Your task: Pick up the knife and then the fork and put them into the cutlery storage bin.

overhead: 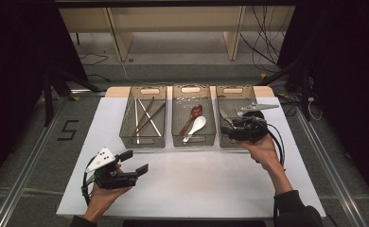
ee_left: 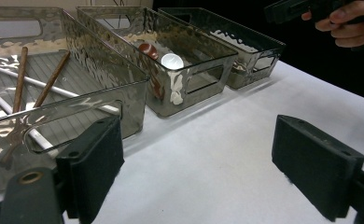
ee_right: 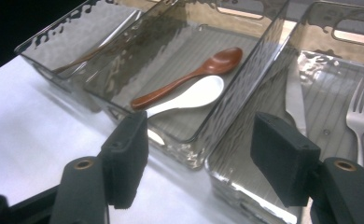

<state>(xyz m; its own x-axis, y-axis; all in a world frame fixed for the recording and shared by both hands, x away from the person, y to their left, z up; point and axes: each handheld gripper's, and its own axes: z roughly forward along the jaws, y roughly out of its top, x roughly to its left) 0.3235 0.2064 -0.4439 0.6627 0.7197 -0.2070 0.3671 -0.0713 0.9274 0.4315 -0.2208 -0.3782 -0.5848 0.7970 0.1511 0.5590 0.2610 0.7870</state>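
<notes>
Three smoky clear bins stand in a row on the white table (overhead: 197,179). The left bin (overhead: 144,140) holds brown and white chopsticks (overhead: 144,118). In the middle bin (overhead: 193,140) lie a brown wooden spoon (ee_right: 189,77) and a white spoon (ee_right: 194,95). A knife (ee_right: 294,93) and a fork (ee_right: 360,116) rest in the right bin (overhead: 234,97). My right gripper (ee_right: 201,158) hovers over that bin's front edge, open, nothing between its pads. My left gripper (overhead: 134,161) is held low at the table's front left, open and empty, pointing at the bins.
Bare white table surface (ee_left: 227,140) stretches from the bins to the front edge. Grey floor, metal rails and loose cables surround the table. A wooden shelf frame (overhead: 173,28) stands beyond the far edge. Black cables trail from both grippers.
</notes>
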